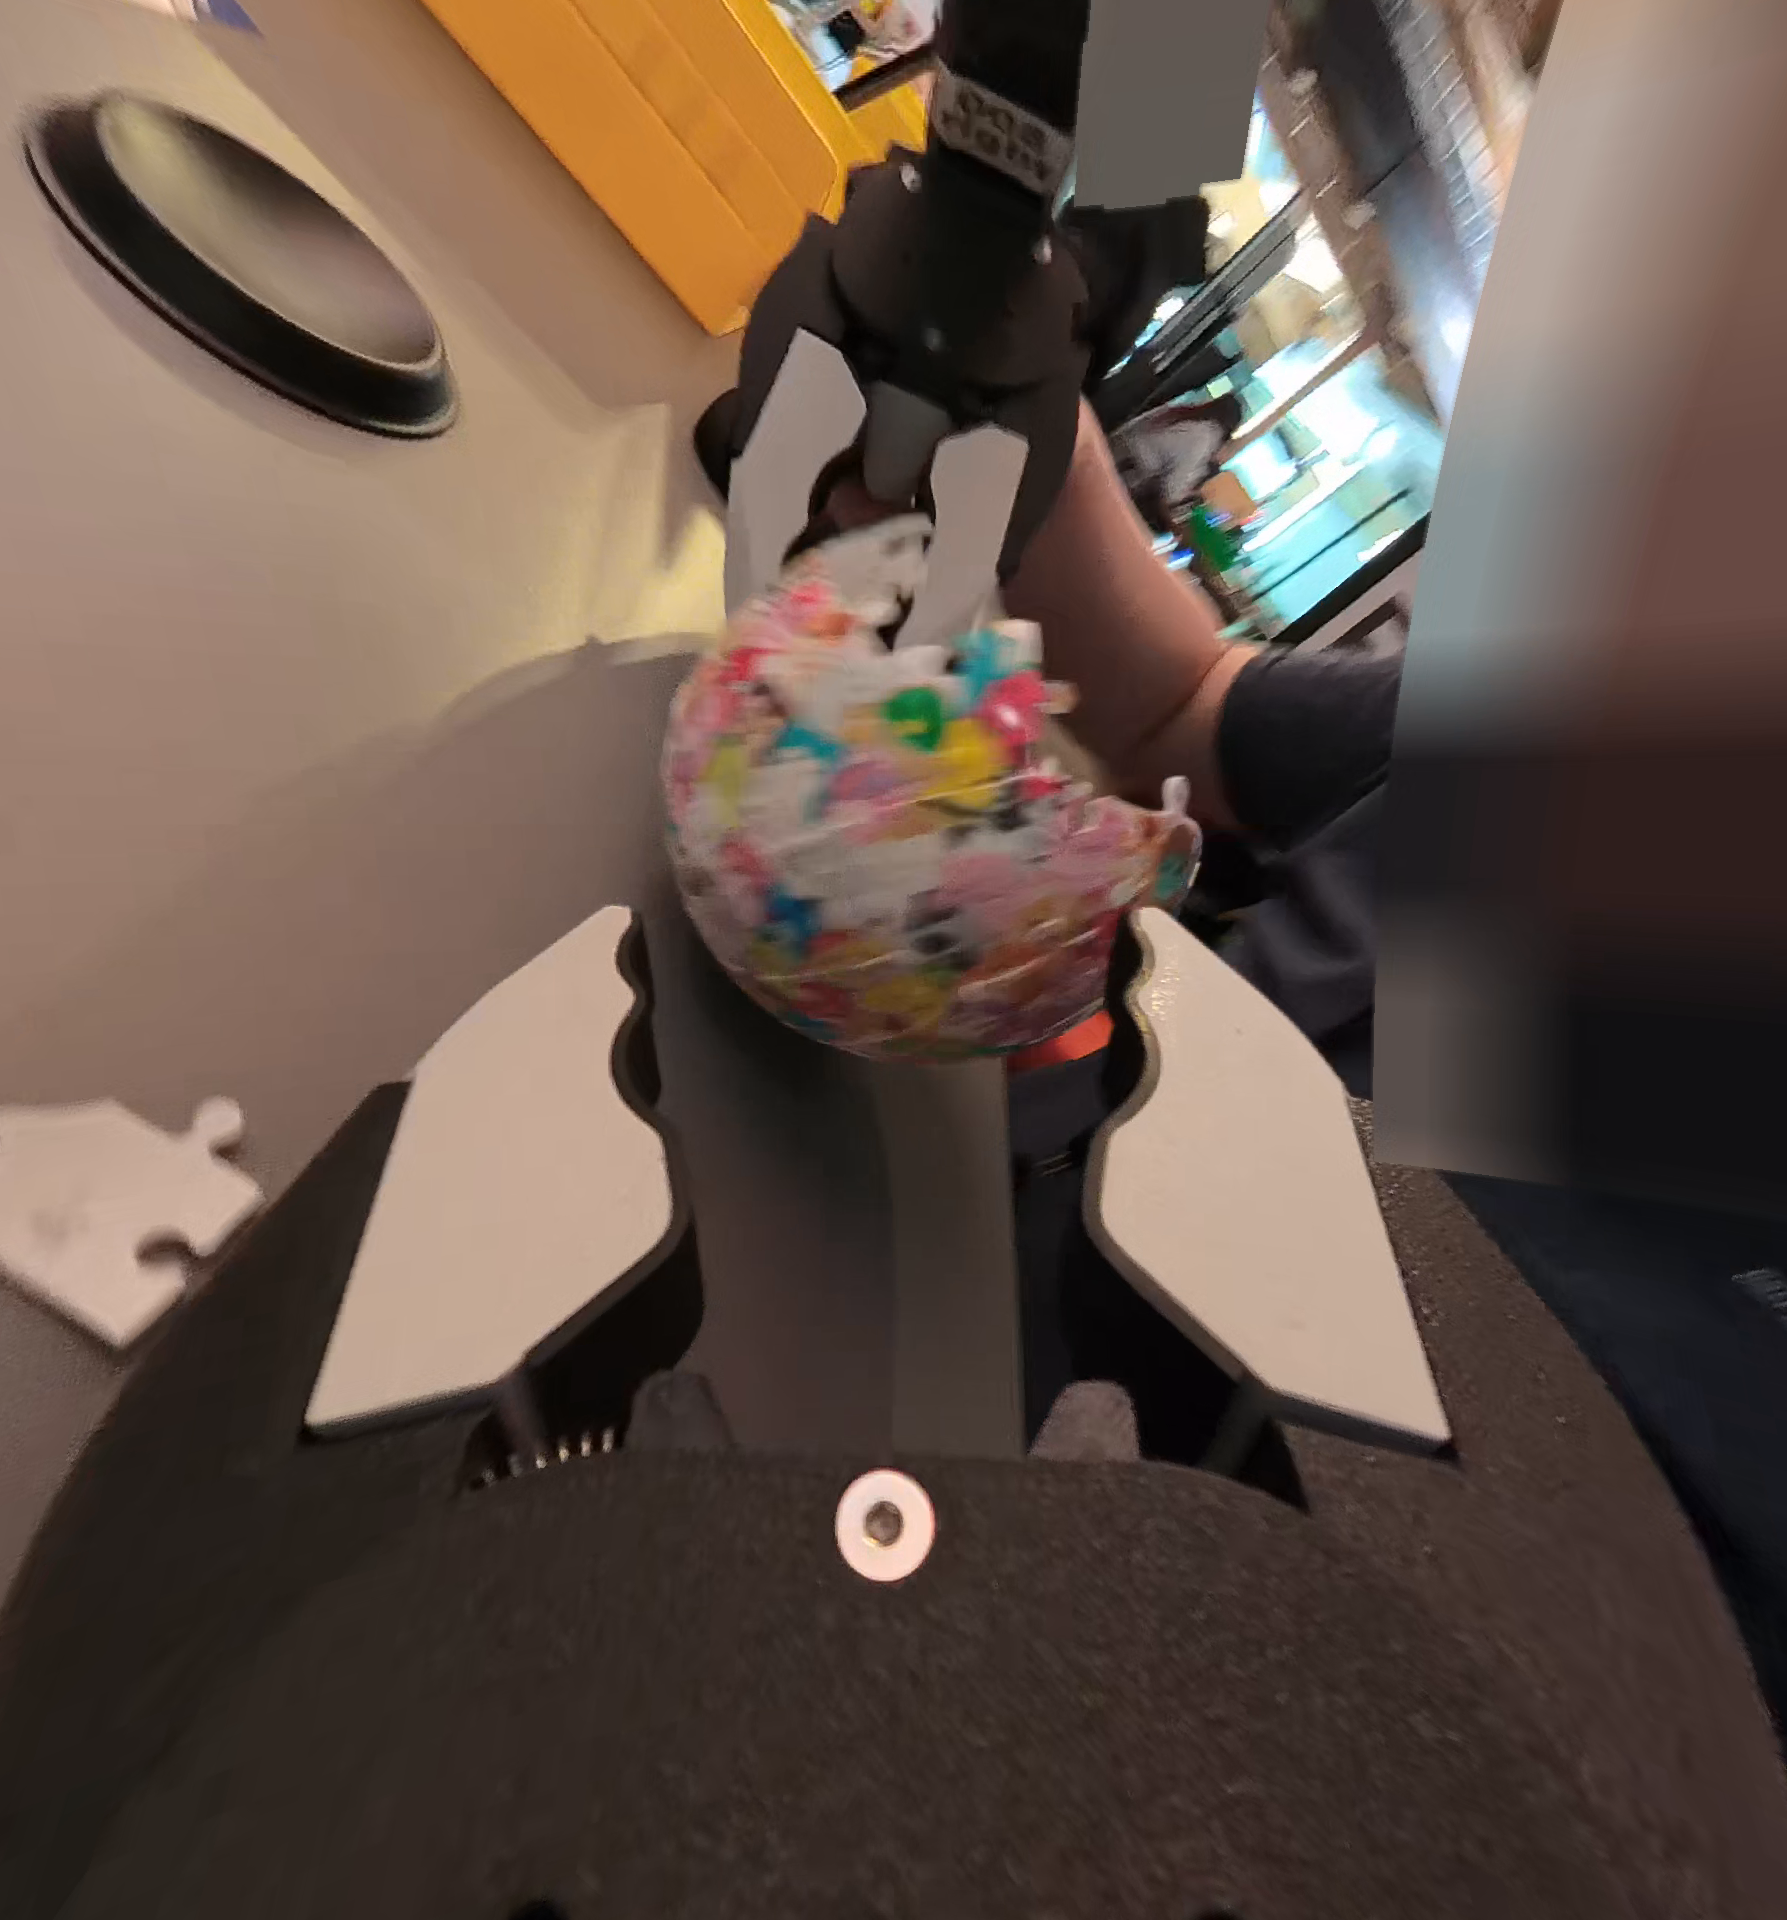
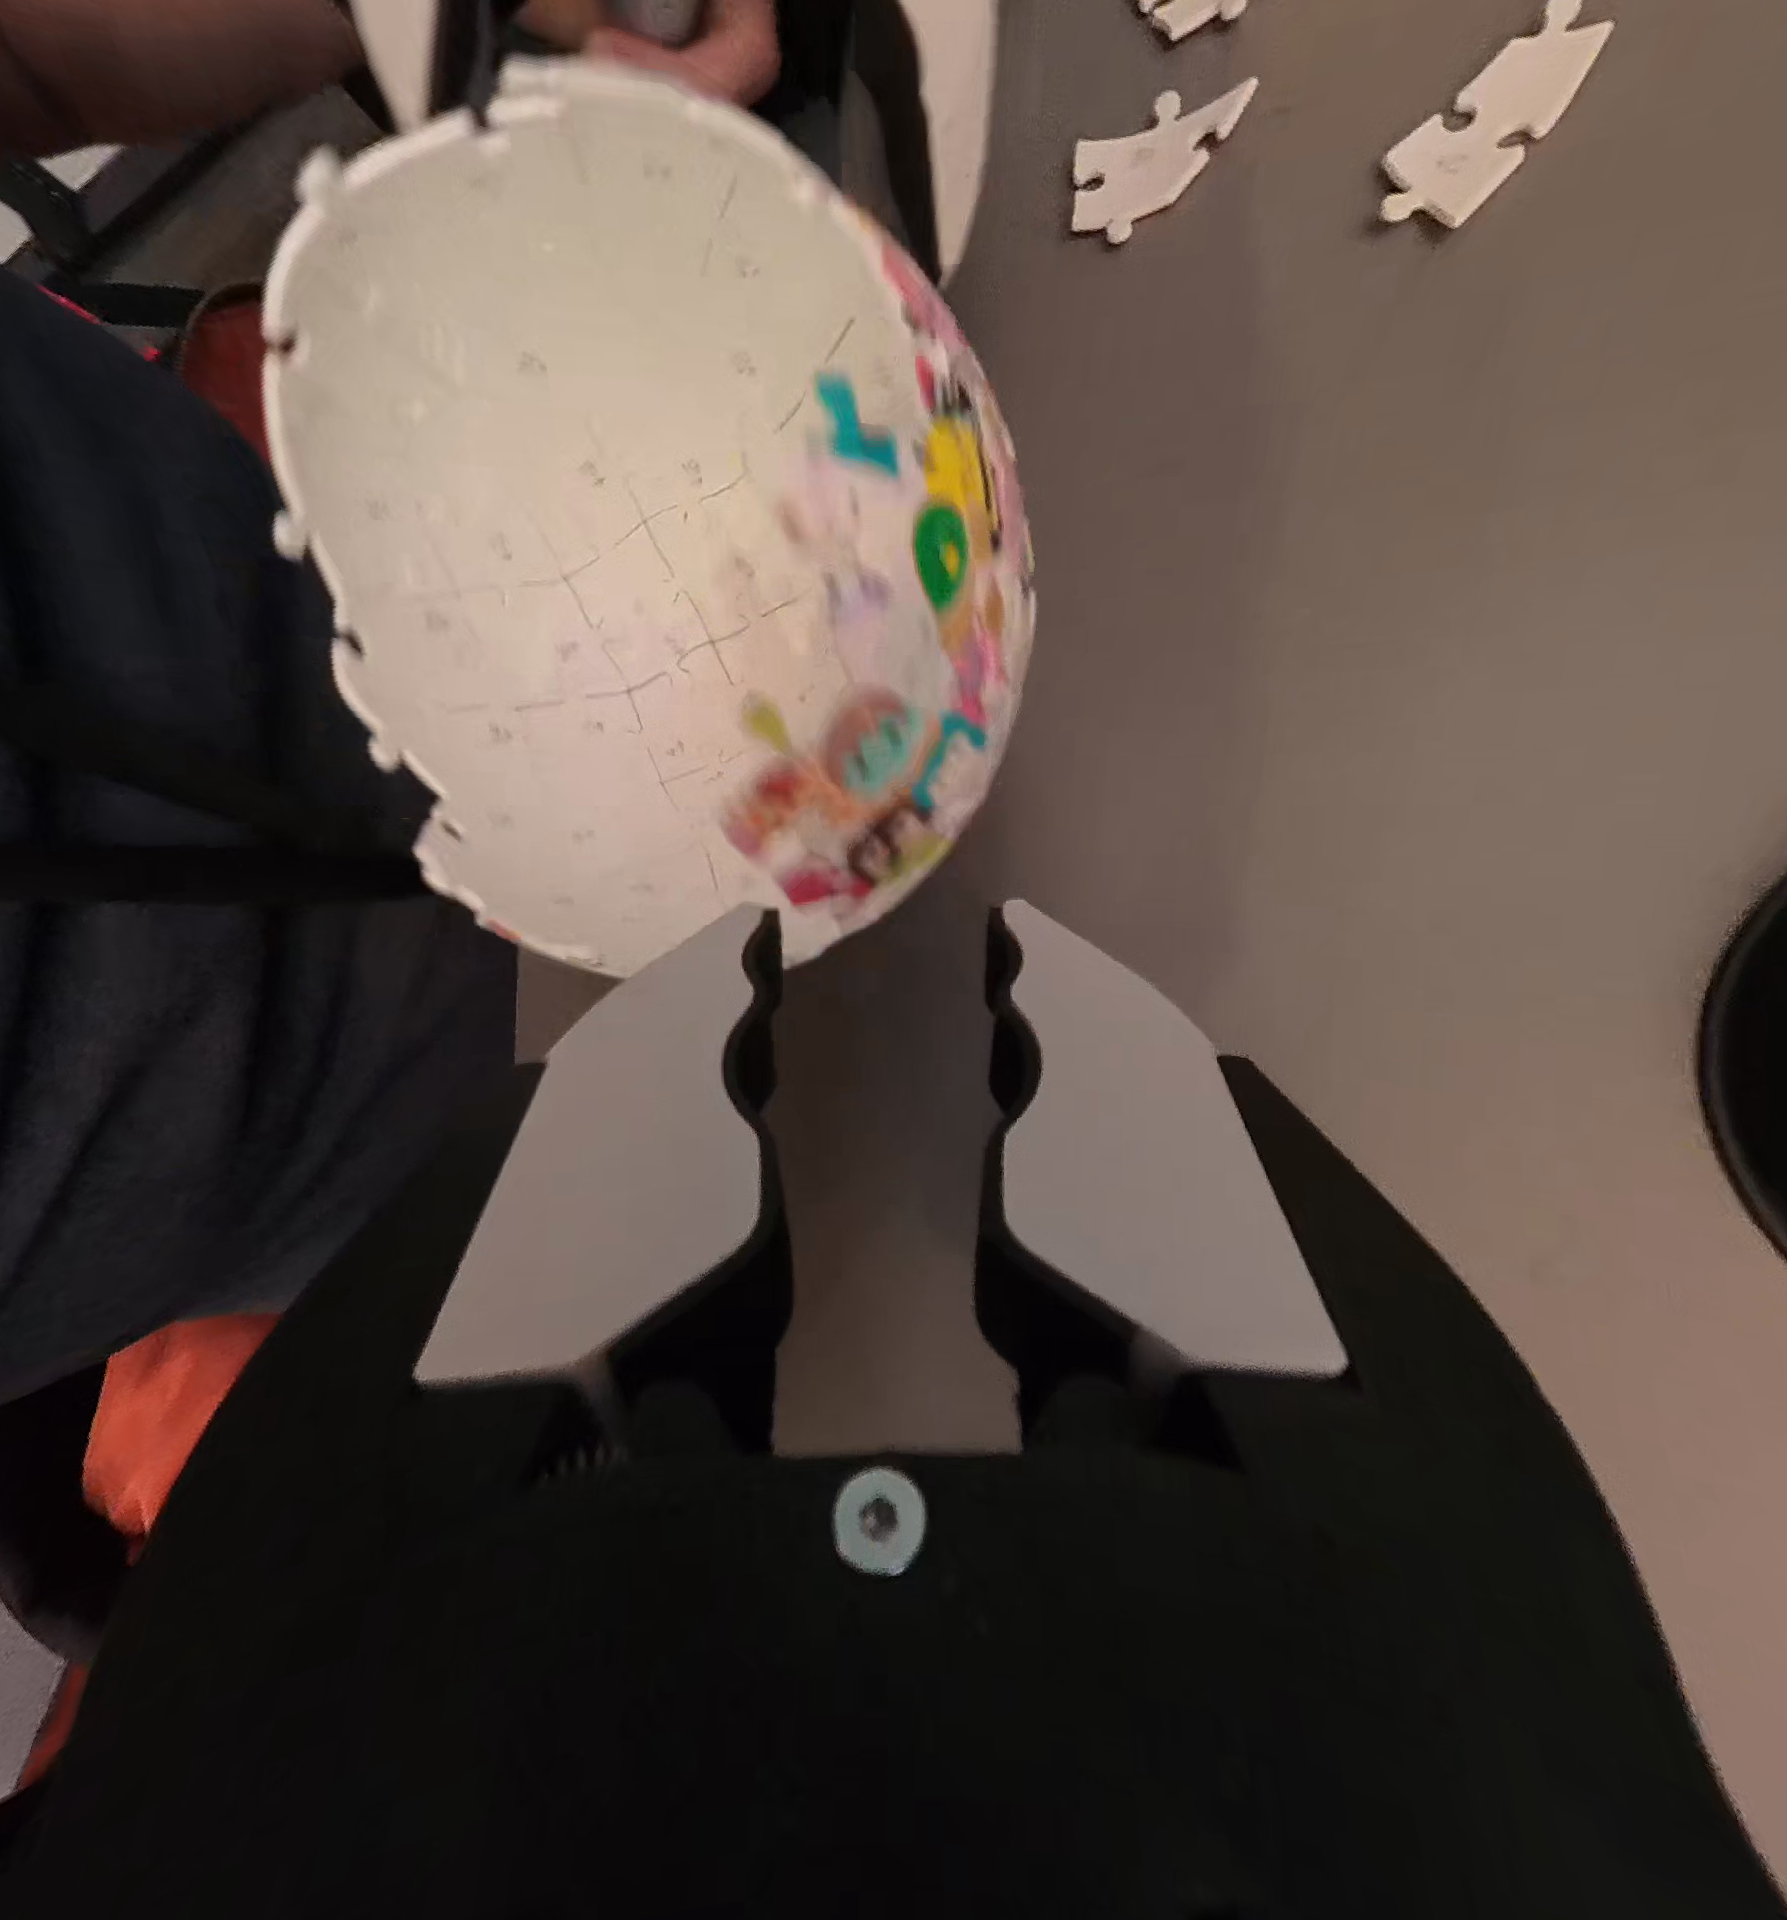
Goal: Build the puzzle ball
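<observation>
The puzzle ball (image 1: 899, 831) is a part-built hollow shell, colourful outside and white inside, with a jagged open rim. It hangs in the air above the grey table (image 2: 1388, 623). My left gripper (image 1: 884, 920) is spread wide and shut on the ball's lower sides. In the right wrist view the ball (image 2: 598, 499) shows its white inside. My right gripper (image 2: 878, 920) is open and the ball's rim sits at its left fingertip. The left wrist view shows this right gripper (image 1: 847, 592) straddling the top rim.
Loose white puzzle pieces lie on the table (image 2: 1159, 161) (image 2: 1491, 125) (image 1: 68, 1216). A black round ring (image 1: 245, 260) is set in the surface, also seen at the right edge (image 2: 1782, 1070). A yellow box (image 1: 660, 135) stands behind. A person's arm (image 1: 1159, 644) and dark clothing (image 2: 89, 727) are close. The tips of one gripper are about 12 cm away from the tips of the other.
</observation>
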Tool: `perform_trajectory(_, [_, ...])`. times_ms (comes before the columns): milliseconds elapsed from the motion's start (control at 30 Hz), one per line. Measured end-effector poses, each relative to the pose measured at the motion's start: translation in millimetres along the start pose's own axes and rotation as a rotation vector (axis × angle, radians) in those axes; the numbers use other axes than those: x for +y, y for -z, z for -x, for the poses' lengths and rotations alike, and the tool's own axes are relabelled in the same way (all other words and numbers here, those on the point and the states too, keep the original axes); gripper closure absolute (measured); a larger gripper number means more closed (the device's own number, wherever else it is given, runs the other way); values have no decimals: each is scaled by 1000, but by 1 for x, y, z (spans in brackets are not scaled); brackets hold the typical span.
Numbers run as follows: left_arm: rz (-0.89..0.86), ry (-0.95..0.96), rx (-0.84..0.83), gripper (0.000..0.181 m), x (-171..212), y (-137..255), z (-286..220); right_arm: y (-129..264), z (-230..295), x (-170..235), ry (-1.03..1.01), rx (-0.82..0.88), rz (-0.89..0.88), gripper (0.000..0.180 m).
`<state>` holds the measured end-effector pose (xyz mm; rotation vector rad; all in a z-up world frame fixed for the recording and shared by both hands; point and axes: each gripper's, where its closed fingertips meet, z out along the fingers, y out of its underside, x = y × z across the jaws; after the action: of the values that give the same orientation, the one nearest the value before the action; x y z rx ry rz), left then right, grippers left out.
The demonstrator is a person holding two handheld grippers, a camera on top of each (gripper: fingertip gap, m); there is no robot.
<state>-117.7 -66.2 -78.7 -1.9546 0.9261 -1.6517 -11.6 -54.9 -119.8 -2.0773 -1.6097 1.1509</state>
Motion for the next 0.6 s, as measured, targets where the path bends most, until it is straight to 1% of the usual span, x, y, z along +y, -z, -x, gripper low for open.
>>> perform_trajectory(67, [3,-71,-59,87,12,-1,-6,0,1,-4,-19,7,-30,138])
perform_trajectory(167, [-4,-117,-128,79,25,-5,-11,2,4,-9,-30,15,-64,137])
perform_trajectory(367, [-3,-157,-218,79,42,-10,-13,9,11,-26,-35,20,-166,136])
perform_trajectory(433, [11,-169,-266,76,47,-12,-8,13,12,-33,-22,42,-209,136])
perform_trajectory(600, [-6,-185,-317,76,46,-13,-5,19,21,-35,42,38,-280,131])
